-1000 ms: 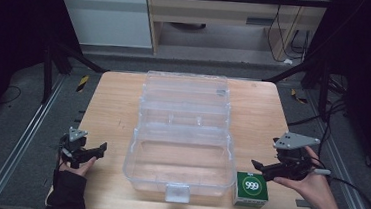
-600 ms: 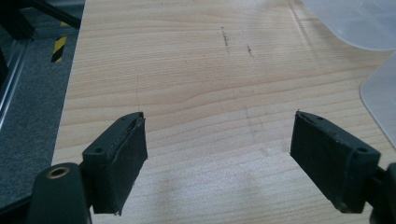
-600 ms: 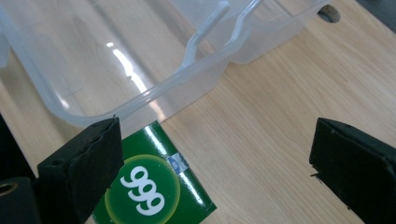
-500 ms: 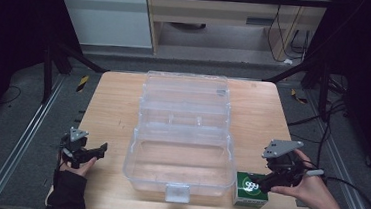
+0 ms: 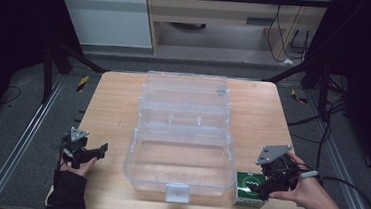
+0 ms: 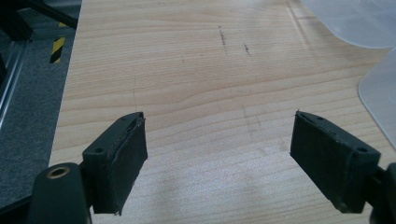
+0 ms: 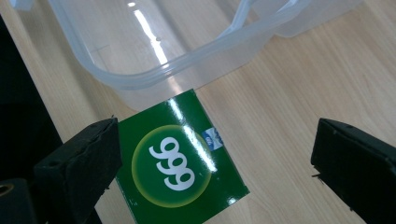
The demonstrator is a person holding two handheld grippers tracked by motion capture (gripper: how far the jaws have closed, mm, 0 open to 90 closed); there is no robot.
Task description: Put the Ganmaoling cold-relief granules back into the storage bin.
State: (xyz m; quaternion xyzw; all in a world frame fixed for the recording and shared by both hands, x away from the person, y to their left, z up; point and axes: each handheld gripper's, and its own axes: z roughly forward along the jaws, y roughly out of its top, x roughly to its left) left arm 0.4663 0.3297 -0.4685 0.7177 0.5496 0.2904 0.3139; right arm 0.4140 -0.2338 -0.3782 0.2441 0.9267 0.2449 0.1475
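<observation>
Right gripper (image 7: 212, 177), jaws just widened and holding nothing, straddles green box (image 7: 180, 165) beside clear container (image 5: 180, 149); closing comes next, while left gripper (image 6: 217, 158) gapes idle.

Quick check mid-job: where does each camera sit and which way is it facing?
High view: above the near edge, looking forward and down on the wooden table and clear bin; both hands with hand-held grippers show.
Left gripper view: rides the left hand-held gripper, jaws open over bare wood.
Right gripper view: rides the right hand-held gripper, jaws open astride the green box.
Shared: bin and table.
</observation>
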